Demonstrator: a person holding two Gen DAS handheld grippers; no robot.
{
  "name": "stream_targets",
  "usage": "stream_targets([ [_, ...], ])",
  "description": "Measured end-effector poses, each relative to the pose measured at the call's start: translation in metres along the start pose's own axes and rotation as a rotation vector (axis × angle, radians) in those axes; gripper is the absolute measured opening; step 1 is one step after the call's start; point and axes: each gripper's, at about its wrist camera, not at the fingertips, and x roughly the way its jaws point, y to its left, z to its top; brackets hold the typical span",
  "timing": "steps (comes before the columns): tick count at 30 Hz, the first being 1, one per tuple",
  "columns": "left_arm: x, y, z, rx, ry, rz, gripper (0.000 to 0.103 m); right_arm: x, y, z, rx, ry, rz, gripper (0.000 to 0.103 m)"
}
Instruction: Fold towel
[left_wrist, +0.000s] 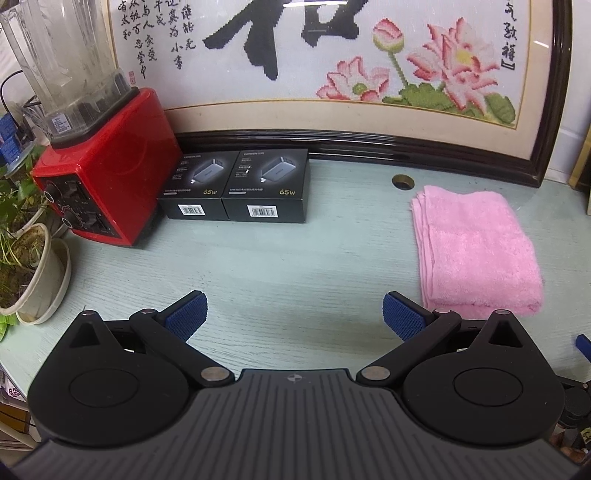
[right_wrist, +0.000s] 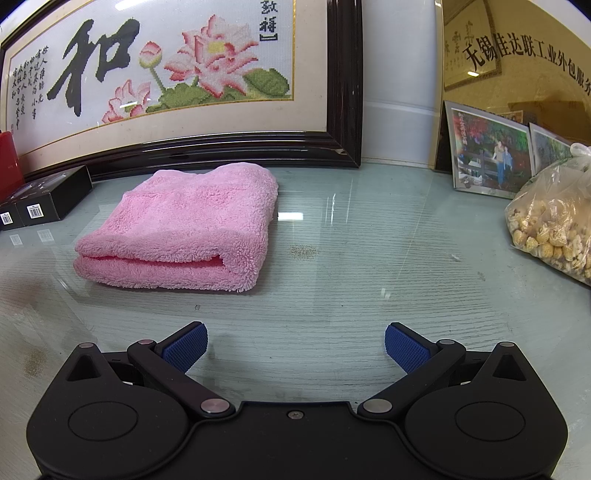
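on glossy glass table (right_wrist: 351, 236), fluffy pink towel (right_wrist: 184, 225) lies folded rectangular.

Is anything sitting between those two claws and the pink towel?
No. Bare tabletop lies between the open right claw and the pink towel; the open left claw has clear tabletop too.

The pink fluffy towel (right_wrist: 184, 225) lies folded into a thick, layered rectangle, flat on the glass-topped counter (right_wrist: 351, 258), its stacked edges neatly aligned along one side.
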Motion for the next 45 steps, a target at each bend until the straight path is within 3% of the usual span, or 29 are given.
stream_targets([
  [20, -0.002, 0.014, 0.002, -0.003, -0.036, 0.031, 0.103, 0.001, 0.000, 0.001, 0.000, 0.000, 0.000, 0.103],
  [45, 0.016, 0.062, 0.004, -0.067, -0.038, 0.113, 0.103, 0.000, 0.001, 0.001, 0.000, 0.000, 0.000, 0.103],
])
